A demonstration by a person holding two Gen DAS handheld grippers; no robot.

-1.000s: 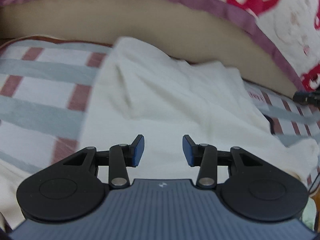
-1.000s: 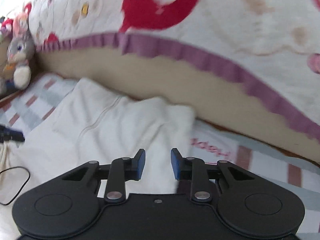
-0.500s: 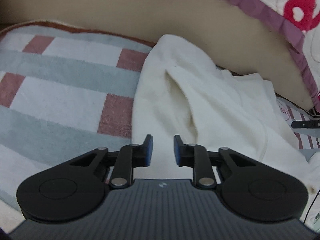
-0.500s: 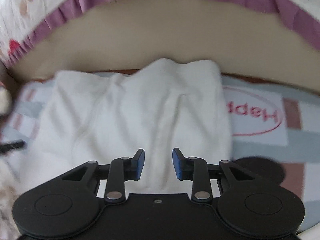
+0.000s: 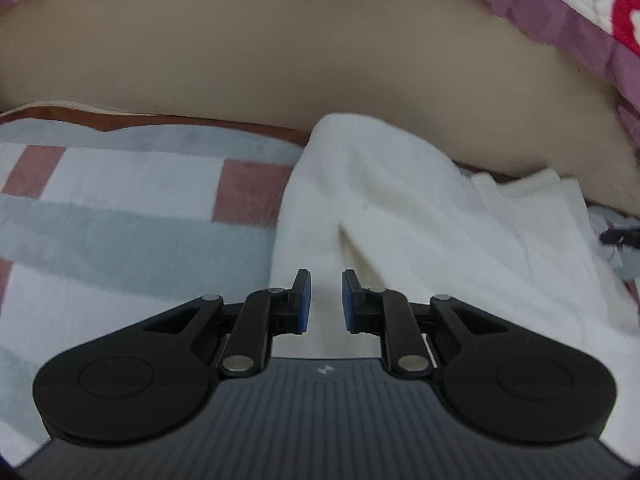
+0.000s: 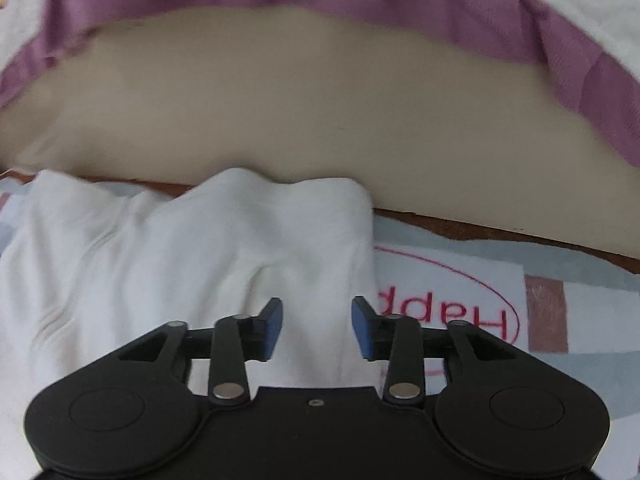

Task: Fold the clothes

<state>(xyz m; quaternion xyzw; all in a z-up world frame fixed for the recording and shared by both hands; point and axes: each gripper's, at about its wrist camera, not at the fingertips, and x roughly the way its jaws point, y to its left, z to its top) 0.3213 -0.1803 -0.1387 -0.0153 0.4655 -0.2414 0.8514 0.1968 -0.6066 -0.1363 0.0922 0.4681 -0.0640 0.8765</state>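
On the checked blanket (image 5: 132,216) of a bed, a white garment (image 5: 400,216) lies spread beneath both of my claws. My left gripper (image 5: 323,300) points down over the garment's left edge: its blue pads stand a narrow gap apart, with white cloth showing through the gap below them and nothing pinched between. From that claw, the cloth runs up and away to a rounded corner that meets the tan mattress side (image 5: 280,60), and spreads off to the right in soft folds. To its left lies bare blanket in grey, white and brownish-red squares.

My right gripper (image 6: 317,328) hangs over the garment's right edge, its jaws opening, the pads clearly apart and clasping nothing; the white garment (image 6: 200,248) fills the space beneath and between them without being squeezed. Just right of that claw, the cloth's edge gives way to blanket (image 6: 560,280) bearing red lettering in a red oval (image 6: 460,312), seen upside down. A purple-trimmed quilt (image 6: 440,4) hangs above the tan band. Whether either claw's tips touch the fabric I cannot tell.
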